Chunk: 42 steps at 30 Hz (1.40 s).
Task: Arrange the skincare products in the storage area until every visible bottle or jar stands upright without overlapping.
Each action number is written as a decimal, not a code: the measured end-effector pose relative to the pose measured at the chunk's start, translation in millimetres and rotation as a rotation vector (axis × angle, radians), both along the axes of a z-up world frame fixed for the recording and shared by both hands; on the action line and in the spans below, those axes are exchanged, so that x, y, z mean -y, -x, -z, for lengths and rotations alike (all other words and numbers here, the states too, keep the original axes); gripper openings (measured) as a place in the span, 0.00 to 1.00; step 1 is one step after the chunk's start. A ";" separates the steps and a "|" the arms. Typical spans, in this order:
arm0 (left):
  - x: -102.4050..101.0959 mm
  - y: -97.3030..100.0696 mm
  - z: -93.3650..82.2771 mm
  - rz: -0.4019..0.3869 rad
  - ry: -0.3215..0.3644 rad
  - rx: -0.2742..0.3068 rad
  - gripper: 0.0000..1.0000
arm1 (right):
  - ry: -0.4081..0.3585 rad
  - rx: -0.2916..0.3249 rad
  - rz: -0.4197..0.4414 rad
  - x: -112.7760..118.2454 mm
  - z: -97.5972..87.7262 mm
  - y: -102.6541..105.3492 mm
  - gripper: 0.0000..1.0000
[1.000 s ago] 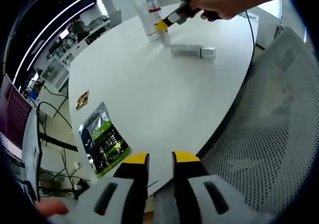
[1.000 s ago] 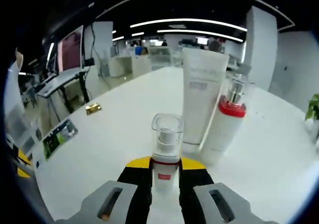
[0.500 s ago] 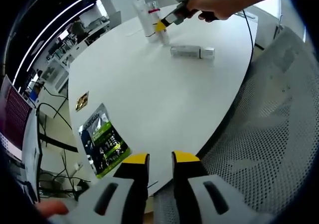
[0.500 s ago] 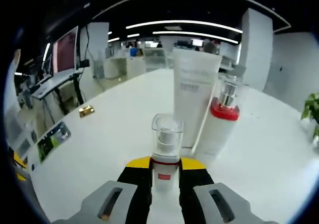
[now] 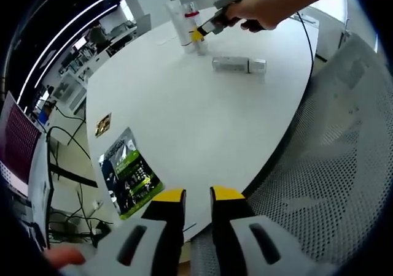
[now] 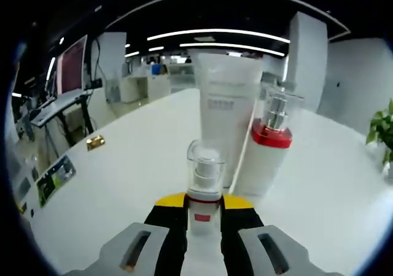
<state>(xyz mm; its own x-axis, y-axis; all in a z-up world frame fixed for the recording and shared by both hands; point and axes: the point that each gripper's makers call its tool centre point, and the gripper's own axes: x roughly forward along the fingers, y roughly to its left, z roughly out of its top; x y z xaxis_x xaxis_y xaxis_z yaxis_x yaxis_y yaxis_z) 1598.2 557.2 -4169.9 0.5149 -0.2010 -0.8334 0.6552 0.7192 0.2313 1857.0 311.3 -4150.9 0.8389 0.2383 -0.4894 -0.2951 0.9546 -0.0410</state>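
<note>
While the right gripper [image 6: 203, 201] pinches a small clear-capped pump bottle [image 6: 204, 190] upright between its jaws, a tall white tube [image 6: 226, 113] and a red-collared pump bottle [image 6: 266, 153] stand just beyond it on the white table [image 5: 184, 104]. Further along, one bottle [image 5: 238, 64] lies on its side. Over the near table edge, the left gripper [image 5: 196, 197] hangs with jaws slightly parted, holding nothing

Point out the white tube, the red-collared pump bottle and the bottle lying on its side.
white tube [image 6: 226, 113], right gripper view, front face.
red-collared pump bottle [image 6: 265, 159], right gripper view, white body.
lying bottle [image 5: 232, 64], left gripper view, mid-body.
</note>
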 end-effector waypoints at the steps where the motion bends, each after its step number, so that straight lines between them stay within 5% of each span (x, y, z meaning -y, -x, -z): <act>1: 0.0 0.0 -0.1 0.000 0.000 0.001 0.10 | -0.006 0.001 0.007 0.6 -0.1 -0.6 0.15; 34: -2.5 0.8 1.8 -0.003 -0.007 -0.004 0.10 | 0.000 -0.045 0.146 3.8 3.5 -22.7 0.16; 37: -2.9 0.4 1.9 -0.006 -0.008 -0.004 0.10 | -0.024 -0.048 0.166 6.3 2.7 -22.9 0.26; 42: -2.8 0.3 2.0 -0.006 -0.009 -0.004 0.10 | -0.059 -0.079 0.123 -1.6 5.0 -8.4 0.30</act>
<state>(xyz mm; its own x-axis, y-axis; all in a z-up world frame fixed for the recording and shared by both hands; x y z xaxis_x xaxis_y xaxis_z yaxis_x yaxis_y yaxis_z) 1597.9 560.0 -4171.9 0.5126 -0.1902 -0.8373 0.6516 0.7213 0.2350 1865.3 312.9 -4155.9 0.8227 0.1663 -0.5436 -0.1758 0.9838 0.0350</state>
